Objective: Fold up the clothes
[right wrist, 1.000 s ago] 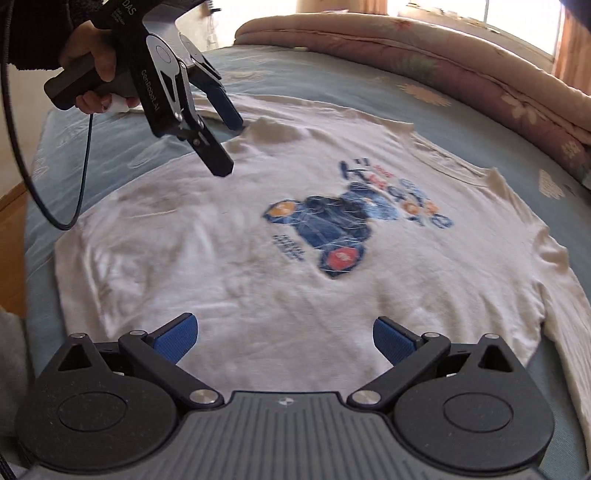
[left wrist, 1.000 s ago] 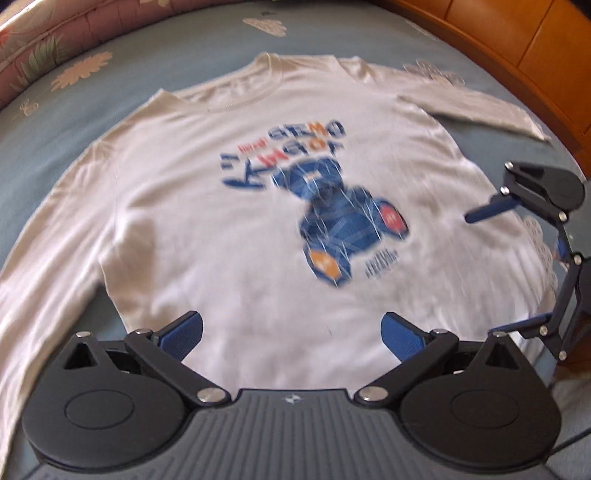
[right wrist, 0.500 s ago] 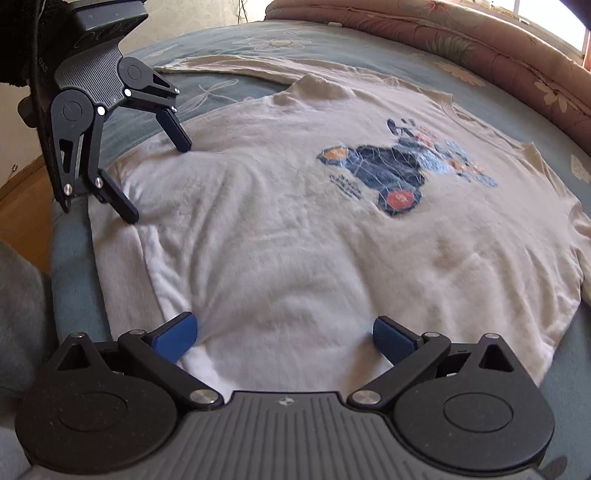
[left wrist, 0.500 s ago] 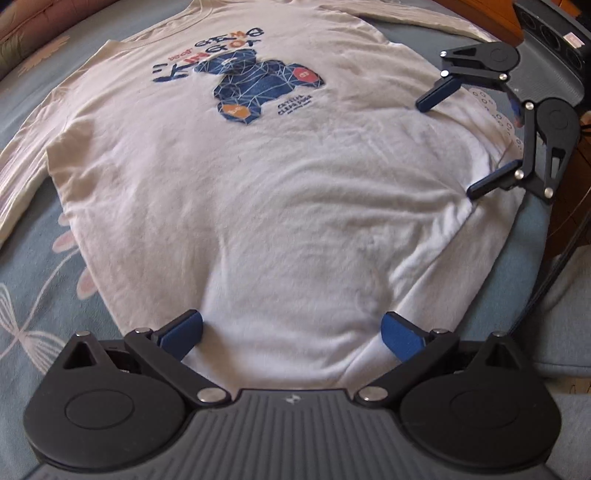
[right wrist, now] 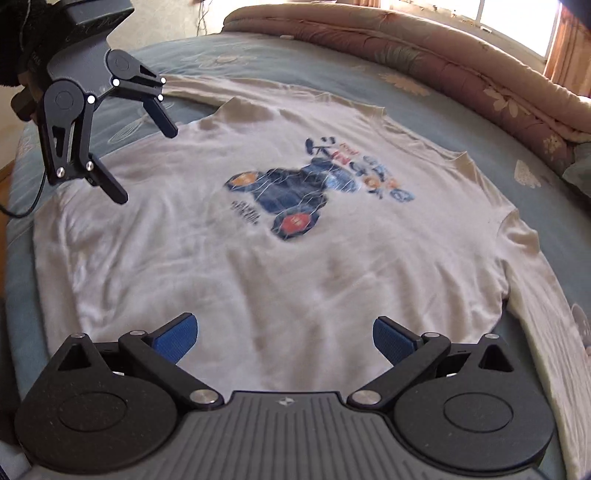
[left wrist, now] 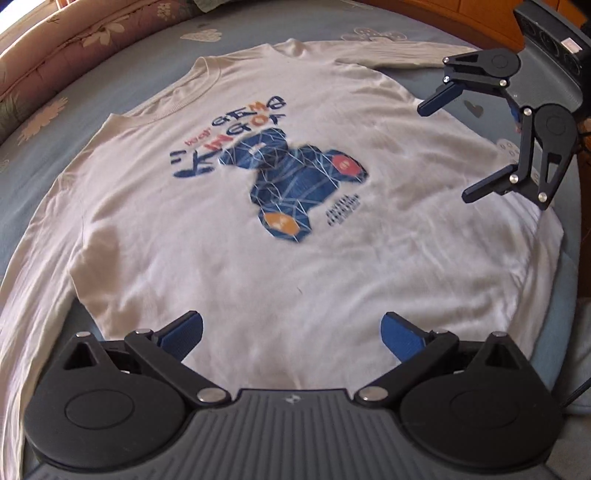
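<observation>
Your shirt point(left wrist: 280, 266) is soft, matt white cloth, lightly creased, with a smooth printed graphic point(left wrist: 291, 184). The bed point(left wrist: 236, 33) wears a matt blue floral sheet, a quilted blanket point(right wrist: 424, 55) behind. Your tongs point(left wrist: 291, 332) are matt black plastic, with shiny metal rivets and ribbed blue pads point(left wrist: 400, 338)

Sunlit window point(right wrist: 517, 22) above a blue floral bed point(right wrist: 332, 62).
</observation>
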`<state>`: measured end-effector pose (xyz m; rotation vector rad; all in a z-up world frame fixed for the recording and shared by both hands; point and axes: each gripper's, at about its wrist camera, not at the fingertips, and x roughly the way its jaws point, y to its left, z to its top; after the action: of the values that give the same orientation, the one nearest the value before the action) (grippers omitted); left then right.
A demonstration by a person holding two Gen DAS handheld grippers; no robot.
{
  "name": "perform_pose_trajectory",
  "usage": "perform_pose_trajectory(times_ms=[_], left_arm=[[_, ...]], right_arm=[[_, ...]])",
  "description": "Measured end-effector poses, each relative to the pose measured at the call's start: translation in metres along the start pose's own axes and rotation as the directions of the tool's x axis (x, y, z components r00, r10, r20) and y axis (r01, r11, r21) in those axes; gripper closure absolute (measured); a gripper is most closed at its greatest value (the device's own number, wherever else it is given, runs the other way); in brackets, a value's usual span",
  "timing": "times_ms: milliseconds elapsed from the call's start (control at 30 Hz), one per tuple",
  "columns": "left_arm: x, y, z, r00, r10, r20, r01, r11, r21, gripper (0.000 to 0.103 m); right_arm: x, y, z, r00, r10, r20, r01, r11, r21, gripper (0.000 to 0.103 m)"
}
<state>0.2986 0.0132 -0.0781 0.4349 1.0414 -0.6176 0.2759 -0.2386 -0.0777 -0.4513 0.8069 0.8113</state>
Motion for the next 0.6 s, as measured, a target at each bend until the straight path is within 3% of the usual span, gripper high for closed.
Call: perform_pose_trajectory(times_ms=[133, 333, 467, 600], left_arm=[[0.004, 0.014, -0.007, 0.999, 0.0, -0.042, 0.0, 1.0, -0.016, 0.0], [0.008, 0.034, -0.022, 0.993, -0.003, -0.114, -0.001, 0.999, -0.041, 0.001], [-0.003, 0.005, -0.02, 0.995, -0.041, -0.095, 0.048, 0.997, 0.066, 0.002], [-0.01, -0.029, -0.019, 0.991, -0.098, -0.094, 0.113, 0.979, 0.172, 0.001]], right_arm=[[0.024, -0.039, -0.008, 1.0, -0.006, -0.03, 0.011, 0.989, 0.15, 0.0], [-0.006, -0.038, -0.045, 0.995, -0.023, -0.1, 0.025, 0.999, 0.025, 0.0], [-0.02, -0.024, -0.041, 0.989, -0.007, -0.145, 0.006, 1.0, -0.006, 0.0], [-0.019, 0.018, -0.035, 0.986, 0.126, -0.112, -0.141, 0.98, -0.141, 0.0]])
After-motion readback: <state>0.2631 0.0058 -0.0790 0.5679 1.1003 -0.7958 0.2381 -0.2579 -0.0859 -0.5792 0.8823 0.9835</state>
